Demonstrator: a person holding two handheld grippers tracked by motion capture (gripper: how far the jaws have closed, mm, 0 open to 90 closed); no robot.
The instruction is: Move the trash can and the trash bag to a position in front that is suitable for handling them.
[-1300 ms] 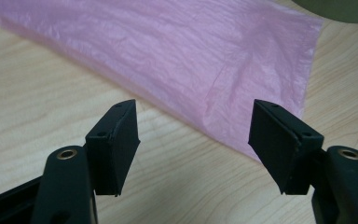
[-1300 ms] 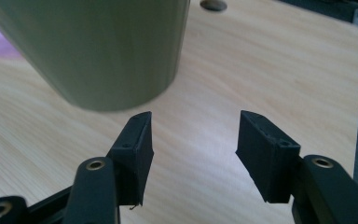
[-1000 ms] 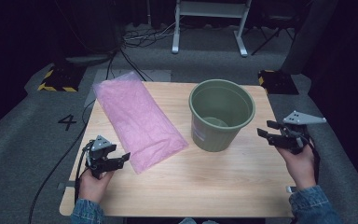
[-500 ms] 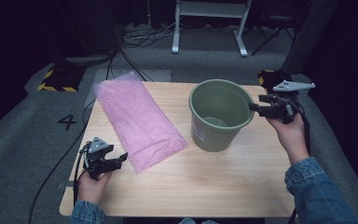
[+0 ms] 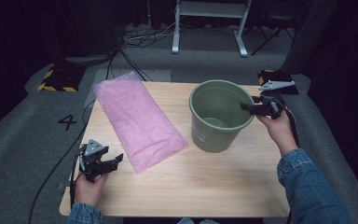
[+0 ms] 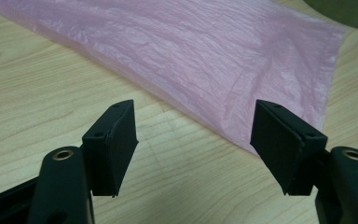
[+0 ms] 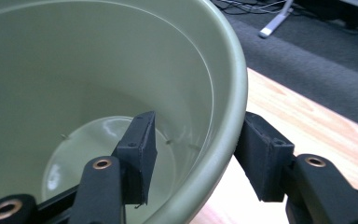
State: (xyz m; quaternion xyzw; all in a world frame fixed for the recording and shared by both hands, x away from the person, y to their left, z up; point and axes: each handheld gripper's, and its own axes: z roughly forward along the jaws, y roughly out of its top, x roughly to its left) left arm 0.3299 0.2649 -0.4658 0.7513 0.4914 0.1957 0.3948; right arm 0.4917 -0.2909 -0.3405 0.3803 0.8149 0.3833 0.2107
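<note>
A light wooden table stood on grey carpet. On that carpet, left of the table, a dark numeral 4 was marked. Farther left and farther away sat a low block edged with yellow-and-black hazard stripes, and a similar striped block lay just beyond the table's far right corner. At the far side of the scene rose a white metal stand on two feet, with loose cables strewn on the floor to its left. The background was dark.
</note>
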